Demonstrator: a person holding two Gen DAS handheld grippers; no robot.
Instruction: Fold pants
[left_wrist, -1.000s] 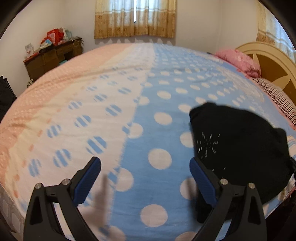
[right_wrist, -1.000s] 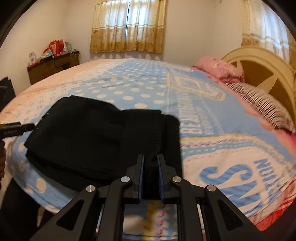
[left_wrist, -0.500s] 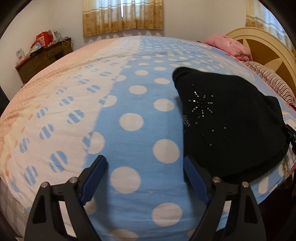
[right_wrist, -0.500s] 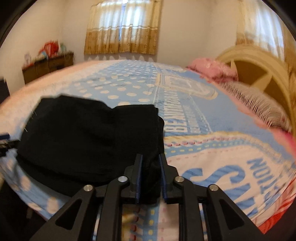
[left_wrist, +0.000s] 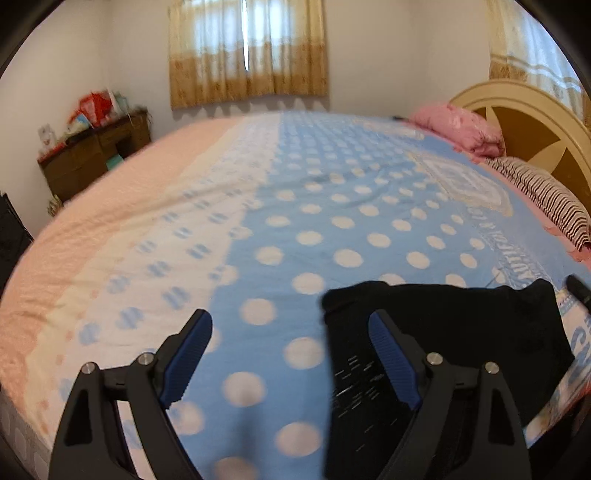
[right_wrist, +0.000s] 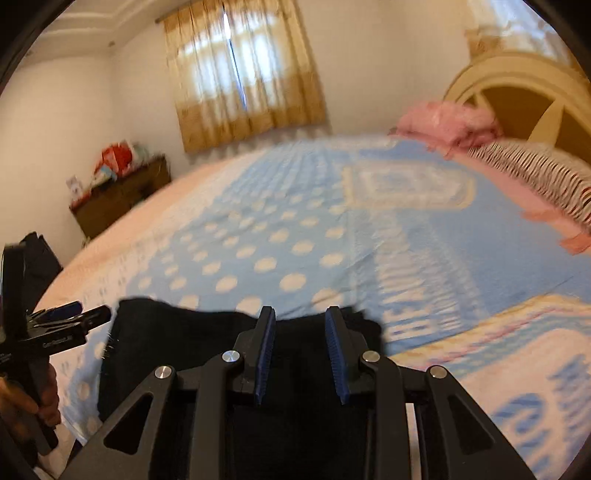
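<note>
From my remote station I find the black pants lying in a folded bundle on the bed, at its near edge, on the blue polka-dot part of the bedspread. In the left wrist view my left gripper stands with its jaws spread wide and nothing between them; its blue-padded right finger sits over the left margin of the pants, where small pale sparkle marks show on the fabric, while the other finger is over bare bedspread. I cannot tell whether that finger touches the cloth. In the right wrist view my right gripper is parted to a moderate gap, its jaws clear of the fabric, with the pants spread directly beneath and ahead of the fingertips. The left gripper also shows at the left border of that view, just beside the left end of the pants, with the hand gripping its handle below. A pink pillow and a striped pillow lie against the cream headboard at the far right. A dark wooden cabinet carrying clutter stands by the far wall under the curtained window. Both views are motion-blurred.
</note>
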